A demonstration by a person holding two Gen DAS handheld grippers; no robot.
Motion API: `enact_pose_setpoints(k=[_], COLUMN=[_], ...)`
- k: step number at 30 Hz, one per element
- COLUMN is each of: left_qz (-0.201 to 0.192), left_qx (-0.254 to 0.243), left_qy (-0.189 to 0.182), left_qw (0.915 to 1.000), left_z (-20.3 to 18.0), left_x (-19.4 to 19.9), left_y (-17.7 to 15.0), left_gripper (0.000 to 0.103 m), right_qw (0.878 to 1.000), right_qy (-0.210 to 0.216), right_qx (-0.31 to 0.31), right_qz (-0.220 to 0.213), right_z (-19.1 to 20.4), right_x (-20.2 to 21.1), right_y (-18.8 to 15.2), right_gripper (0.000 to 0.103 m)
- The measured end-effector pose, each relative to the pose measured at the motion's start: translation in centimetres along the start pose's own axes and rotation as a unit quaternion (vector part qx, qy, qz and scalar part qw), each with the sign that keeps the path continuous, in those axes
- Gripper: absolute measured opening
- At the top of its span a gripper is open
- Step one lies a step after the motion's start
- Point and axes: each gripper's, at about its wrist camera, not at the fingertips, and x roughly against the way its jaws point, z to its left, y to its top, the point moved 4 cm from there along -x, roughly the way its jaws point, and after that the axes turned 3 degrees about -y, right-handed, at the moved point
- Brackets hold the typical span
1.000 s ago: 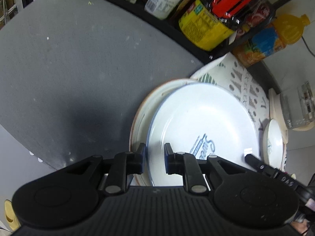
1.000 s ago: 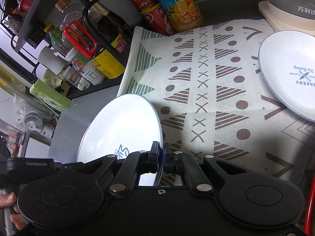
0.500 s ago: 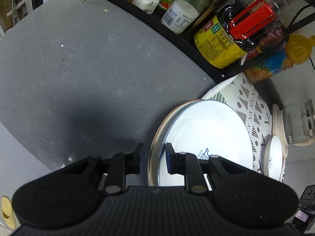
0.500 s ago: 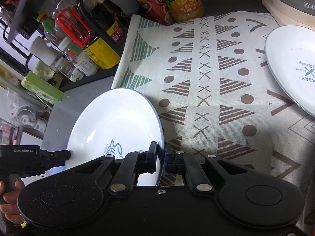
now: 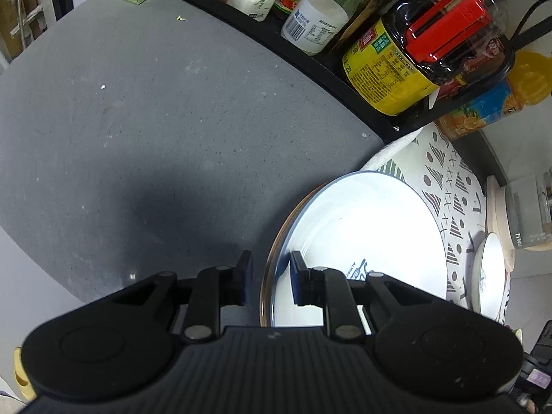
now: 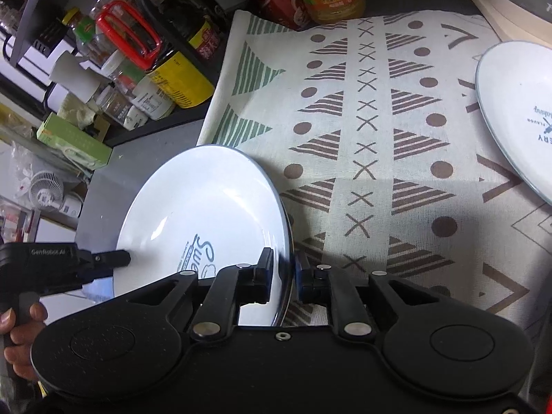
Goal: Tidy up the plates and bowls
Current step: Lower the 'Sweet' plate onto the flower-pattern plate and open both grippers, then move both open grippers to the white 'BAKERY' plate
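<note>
A white plate with a blue rim and blue lettering (image 5: pixel 362 227) (image 6: pixel 200 200) lies on top of a brown-rimmed plate (image 5: pixel 286 220), at the edge of the patterned cloth (image 6: pixel 379 138). My left gripper (image 5: pixel 270 269) straddles the near rims of both plates, with a dark gap beside its left pad. In the right wrist view one of its fingers (image 6: pixel 114 258) rests at the white plate's left edge. The jaws of my right gripper (image 6: pixel 284 269) are opening, with the white plate's right rim between them and untouched.
A second white plate marked BAKERY (image 6: pixel 517 103) (image 5: pixel 490 276) lies on the cloth to the right, beside a glass kettle on a pale base (image 5: pixel 528 214). A black rack of bottles and jars (image 5: pixel 379 62) lines the back. Grey counter (image 5: pixel 155 138) spreads left. A hand (image 6: pixel 17 338) grips the left tool.
My right gripper's jaws, shut on the white plate's rim before, have parted from it. The white plate now sits more squarely over the brown-rimmed one. The left jaws widened slightly.
</note>
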Motion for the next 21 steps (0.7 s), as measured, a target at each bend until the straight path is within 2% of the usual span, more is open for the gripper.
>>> enact_pose_setpoints(k=[4, 7, 9, 12, 15, 17, 19, 21], left_qz=[0.007, -0.013, -0.018, -0.018, -0.018, -0.016, -0.015, -0.013], left_qx=[-0.004, -0.012, -0.021, -0.038, -0.061, -0.074, -0.084, -0.098], left_qy=[0.01, 0.016, 0.014, 0.007, 0.002, 0.002, 0.003, 0.003], left_qw=[0.9999, 0.9997, 0.9995, 0.9991, 0.998, 0.9971, 0.9964, 0.9951], left_z=[-0.2, -0.9, -1.6, -2.9, -4.7, -5.9, -6.9, -7.9], left_x=[0.0, 1.0, 1.6, 2.0, 2.1, 2.0, 1.8, 1.6], left_y=[0.2, 0.6, 1.0, 1.7, 2.2, 2.4, 2.7, 2.7], left_gripper=[0.019, 0.019, 0.019, 0.02, 0.036, 0.059, 0.07, 0.075], right_qw=[1.0, 1.0, 1.0, 0.999, 0.998, 0.998, 0.997, 0.997], right_qy=[0.003, -0.002, -0.003, -0.008, -0.013, -0.013, -0.018, -0.023], right_qx=[0.007, 0.011, 0.009, 0.007, 0.01, 0.013, 0.012, 0.009], right_qz=[-0.002, -0.017, -0.027, -0.04, -0.054, -0.061, -0.068, -0.076], right_z=[0.2, 0.4, 0.4, 0.1, 0.0, 0.0, -0.1, -0.3], right_x=[0.6, 1.7, 2.4, 3.5, 4.6, 5.3, 5.9, 6.4], right_y=[0.2, 0.8, 1.3, 1.9, 2.4, 2.8, 3.1, 3.4], right_gripper=[0.024, 0.038, 0.052, 0.057, 0.062, 0.066, 0.072, 0.08])
